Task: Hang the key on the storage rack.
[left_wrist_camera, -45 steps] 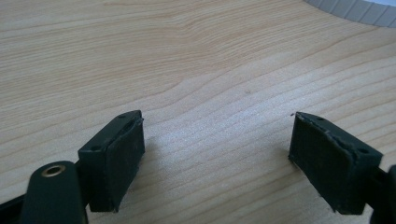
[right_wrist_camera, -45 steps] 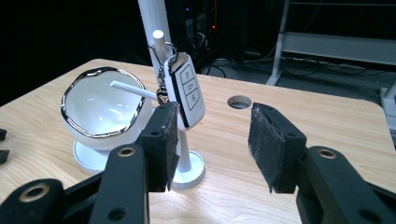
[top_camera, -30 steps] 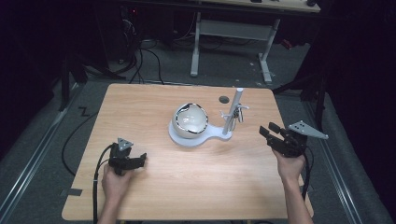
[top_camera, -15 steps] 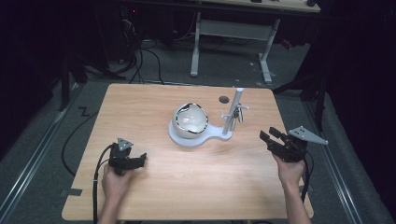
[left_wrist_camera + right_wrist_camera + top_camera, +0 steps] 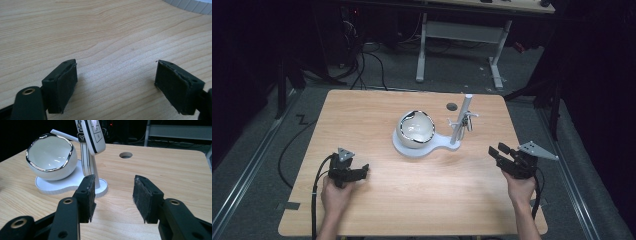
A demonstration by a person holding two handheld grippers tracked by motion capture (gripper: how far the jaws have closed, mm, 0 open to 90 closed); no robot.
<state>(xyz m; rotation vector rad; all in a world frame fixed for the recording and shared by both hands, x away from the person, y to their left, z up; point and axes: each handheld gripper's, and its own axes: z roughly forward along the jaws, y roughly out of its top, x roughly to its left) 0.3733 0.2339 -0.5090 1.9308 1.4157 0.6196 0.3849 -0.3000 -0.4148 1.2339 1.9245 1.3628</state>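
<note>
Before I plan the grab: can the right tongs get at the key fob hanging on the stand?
Probably yes: the right tongs stand open facing the key fob, with bare table between.

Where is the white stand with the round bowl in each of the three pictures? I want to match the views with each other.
High view: the white stand sits at the table's centre, its round bowl on the left and its post on the right.
Left gripper view: a ribbed white edge, probably its base, at the top right corner.
Right gripper view: upper left, above the left jaw.
Shared landmark: the round hole in the tabletop behind the stand, seen in the high and right gripper views.
</note>
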